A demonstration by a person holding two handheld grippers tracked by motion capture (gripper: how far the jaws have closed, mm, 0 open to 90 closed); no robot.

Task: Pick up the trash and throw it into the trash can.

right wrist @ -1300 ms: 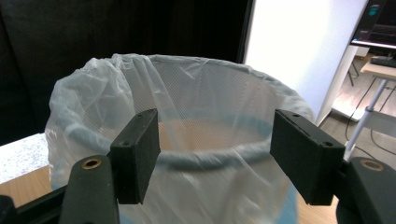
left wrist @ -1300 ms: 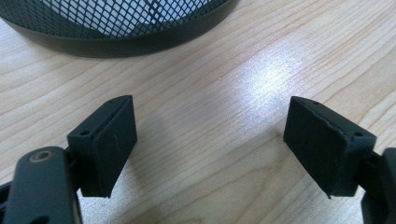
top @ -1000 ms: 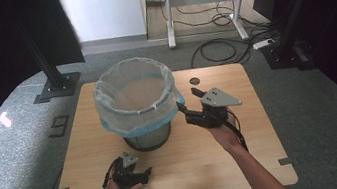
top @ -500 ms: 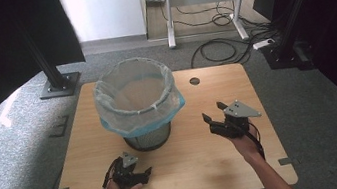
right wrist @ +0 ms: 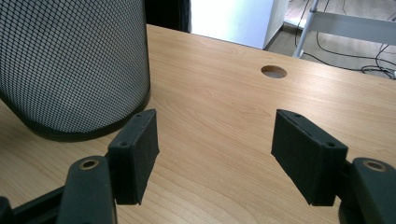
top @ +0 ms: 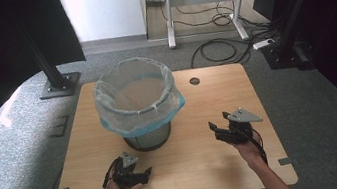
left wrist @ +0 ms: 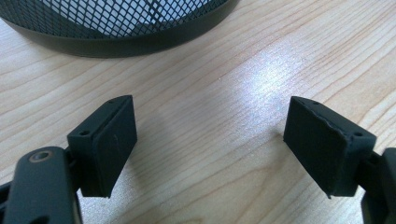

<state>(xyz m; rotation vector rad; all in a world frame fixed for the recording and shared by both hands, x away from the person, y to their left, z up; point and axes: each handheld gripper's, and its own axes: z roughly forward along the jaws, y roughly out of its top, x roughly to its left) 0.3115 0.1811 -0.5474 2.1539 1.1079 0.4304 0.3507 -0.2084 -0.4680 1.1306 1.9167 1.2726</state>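
A black mesh bin (top: pixel 149 139) lined with a clear, blue-tinted bag (top: pixel 136 96) stands in the middle of the wooden table (top: pixel 199 110). My left gripper (top: pixel 133 169) rests low on the table just in front of the bin, open, with bare wood between its jaws (left wrist: pixel 210 121). The bin's base (left wrist: pixel 116 28) lies just beyond them. My right gripper (top: pixel 216 132) is to the right of the bin and apart from it, open and holding nothing (right wrist: pixel 215 135). In the right gripper view the mesh wall (right wrist: pixel 74 60) rises on the left.
A round cable hole (top: pixel 194 81) sits near the table's far edge, also seen as a hole (right wrist: pixel 273 71) ahead of the right jaws. Black stand bases (top: pixel 56 86) and floor cables (top: pixel 220 51) lie beyond the table.
My right gripper has drawn away from the bag's rim at the bin's right side, moving right and toward the person, down near the tabletop. The left gripper has stayed put.
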